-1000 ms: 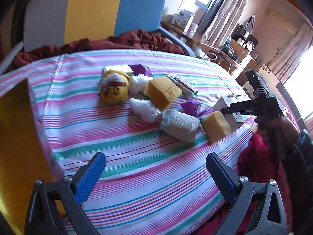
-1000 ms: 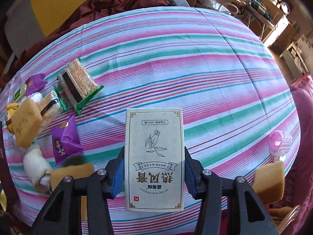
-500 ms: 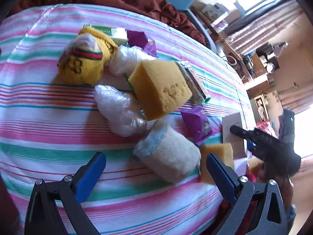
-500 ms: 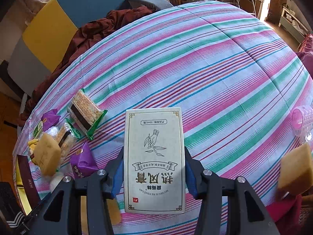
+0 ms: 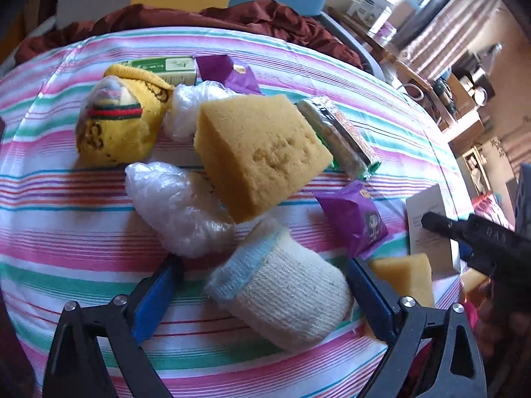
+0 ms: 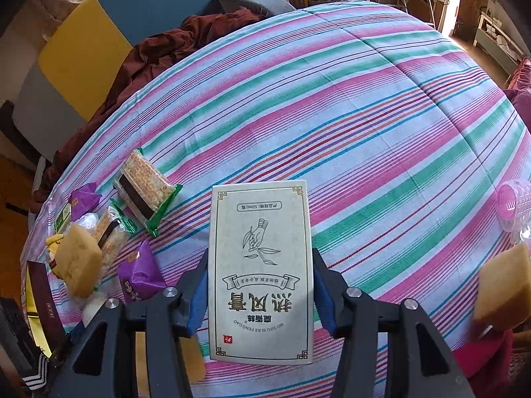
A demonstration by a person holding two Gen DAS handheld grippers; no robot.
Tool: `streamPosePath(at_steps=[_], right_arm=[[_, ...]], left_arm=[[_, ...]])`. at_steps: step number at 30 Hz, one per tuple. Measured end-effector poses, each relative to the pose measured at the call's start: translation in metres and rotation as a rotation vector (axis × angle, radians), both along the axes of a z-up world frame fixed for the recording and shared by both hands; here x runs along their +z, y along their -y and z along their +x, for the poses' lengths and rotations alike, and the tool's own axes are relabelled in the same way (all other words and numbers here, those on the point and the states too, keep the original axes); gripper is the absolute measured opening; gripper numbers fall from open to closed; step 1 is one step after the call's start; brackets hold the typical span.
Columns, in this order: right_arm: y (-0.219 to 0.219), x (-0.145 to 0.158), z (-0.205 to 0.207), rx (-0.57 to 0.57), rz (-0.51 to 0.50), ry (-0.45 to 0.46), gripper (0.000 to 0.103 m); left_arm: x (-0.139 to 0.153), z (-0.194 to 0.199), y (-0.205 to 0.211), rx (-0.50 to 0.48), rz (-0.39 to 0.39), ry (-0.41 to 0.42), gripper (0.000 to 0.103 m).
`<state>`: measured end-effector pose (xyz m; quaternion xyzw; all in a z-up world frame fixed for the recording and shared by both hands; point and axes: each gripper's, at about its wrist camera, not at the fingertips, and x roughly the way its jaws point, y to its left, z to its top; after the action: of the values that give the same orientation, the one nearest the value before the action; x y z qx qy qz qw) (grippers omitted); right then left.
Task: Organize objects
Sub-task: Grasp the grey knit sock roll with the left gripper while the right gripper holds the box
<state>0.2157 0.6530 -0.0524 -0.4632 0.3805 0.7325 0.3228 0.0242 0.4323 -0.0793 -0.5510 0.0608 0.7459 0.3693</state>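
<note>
Left wrist view: the left gripper (image 5: 262, 285) is seen pointing steeply down at a striped tablecloth (image 5: 83, 285), its blue-padded jaws wide but closing, with a rolled cream sock (image 5: 282, 295) lying between them; the right pad sits at the roll's side, while a gap is left at the left pad, so nothing is gripped. Just beyond the roll a large yellow sponge (image 5: 259, 152) is propped over a clear plastic bundle (image 5: 179, 209), with a purple snack packet (image 5: 355, 219) to its right and a yellow knitted sock (image 5: 116, 122) to its left. A smaller sponge piece (image 5: 405, 275) lies beside the right finger. In the right wrist view, the right gripper (image 6: 260, 293) is seen with a pale printed carton (image 6: 260, 272) lying flat on the cloth between its pads; the jaws are opening, and whether the pads press the carton's sides cannot be told for certain, a thin gap appearing on the right. A green-edged cracker pack (image 6: 144, 190) lies to the carton's left, well apart, and a pink hair roller (image 6: 514, 205) is seen at the cloth's right edge.
</note>
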Motion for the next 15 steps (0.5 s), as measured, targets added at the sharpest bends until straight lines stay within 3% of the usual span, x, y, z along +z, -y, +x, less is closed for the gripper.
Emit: streamPosePath(at_steps=[2, 3, 10, 15], right_arm=[[0.000, 0.000, 0.000, 0.001, 0.001, 0.001, 0.054], [0.001, 0.000, 0.001, 0.002, 0.001, 0.002, 0.054], [0.004, 0.000, 0.007, 0.012, -0.004, 0.011, 0.056], [0.004, -0.001, 0.005, 0.015, 0.001, 0.016, 0.056]], left_arm=[[0.003, 0.000, 0.011, -0.022, 0.031, 0.002, 0.075], [0.005, -0.001, 0.015, -0.035, 0.039, 0.006, 0.073], [0.011, 0.001, 0.050, -0.134, 0.134, 0.048, 0.069], [0.018, 0.007, 0.074, -0.178, 0.168, 0.018, 0.067]])
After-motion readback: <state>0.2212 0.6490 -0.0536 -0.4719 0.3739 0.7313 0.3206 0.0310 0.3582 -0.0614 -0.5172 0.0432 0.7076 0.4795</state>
